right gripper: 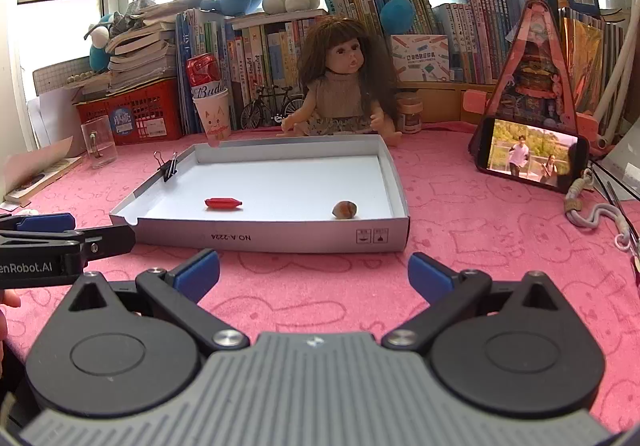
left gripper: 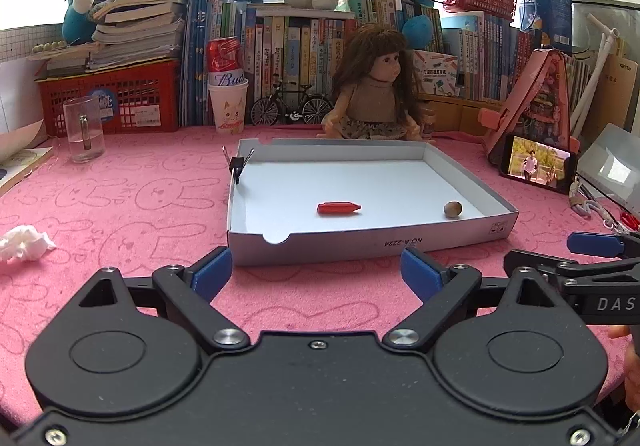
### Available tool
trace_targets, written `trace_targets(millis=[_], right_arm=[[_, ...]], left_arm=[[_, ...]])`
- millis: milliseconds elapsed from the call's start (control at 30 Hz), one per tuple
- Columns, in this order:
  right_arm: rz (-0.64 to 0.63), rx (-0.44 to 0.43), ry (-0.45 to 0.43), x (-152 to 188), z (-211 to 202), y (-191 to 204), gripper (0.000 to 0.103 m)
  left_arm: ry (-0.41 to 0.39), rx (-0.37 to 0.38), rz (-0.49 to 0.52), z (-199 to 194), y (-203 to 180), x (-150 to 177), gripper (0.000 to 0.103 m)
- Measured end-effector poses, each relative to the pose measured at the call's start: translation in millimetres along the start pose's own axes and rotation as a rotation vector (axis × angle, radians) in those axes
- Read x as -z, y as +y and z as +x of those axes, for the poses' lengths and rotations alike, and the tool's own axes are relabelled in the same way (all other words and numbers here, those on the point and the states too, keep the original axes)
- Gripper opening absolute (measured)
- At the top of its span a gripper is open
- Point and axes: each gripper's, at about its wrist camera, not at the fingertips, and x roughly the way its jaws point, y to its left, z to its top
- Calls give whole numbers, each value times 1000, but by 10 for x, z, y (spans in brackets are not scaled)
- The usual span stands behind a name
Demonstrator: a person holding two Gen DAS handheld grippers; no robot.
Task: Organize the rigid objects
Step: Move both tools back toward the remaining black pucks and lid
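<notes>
A shallow white cardboard tray (left gripper: 452, 240) (right gripper: 280, 236) lies on the pink cloth ahead of both grippers. Inside it rest a small red bullet-shaped piece (left gripper: 338, 207) (right gripper: 223, 203) and a brown nut-like ball (left gripper: 453, 209) (right gripper: 345, 209). A black binder clip (left gripper: 239, 165) (right gripper: 168, 166) is clamped on the tray's left wall. My left gripper (left gripper: 316, 276) is open just short of the tray's front wall, nothing between its blue pads. My right gripper (right gripper: 314, 274) is also open and empty, in front of the tray, to the right of the left one.
A doll (left gripper: 374, 86) (right gripper: 340, 86) sits behind the tray. A glass mug (left gripper: 83, 128), a paper cup with a can (left gripper: 228, 102), a toy bicycle (left gripper: 290, 106) and a phone playing video (right gripper: 530, 158) stand around. Crumpled tissue (left gripper: 24, 242) lies at the left. Books line the back.
</notes>
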Motion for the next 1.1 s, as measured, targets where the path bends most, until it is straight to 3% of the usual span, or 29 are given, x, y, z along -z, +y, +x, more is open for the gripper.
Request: trace_targets(millis=[633,833,1100], right_arm=[[2,80,3,302,-338,-82,103],[-14,87,12,369,-412,-117,100],[8,135,13,431,-398,-184,83]], left_arm=[[-7,-11,23,-282,255,314,86],[29,-26,18,-299,365,372,74],[59,-33,-40,-325,486,411,53]])
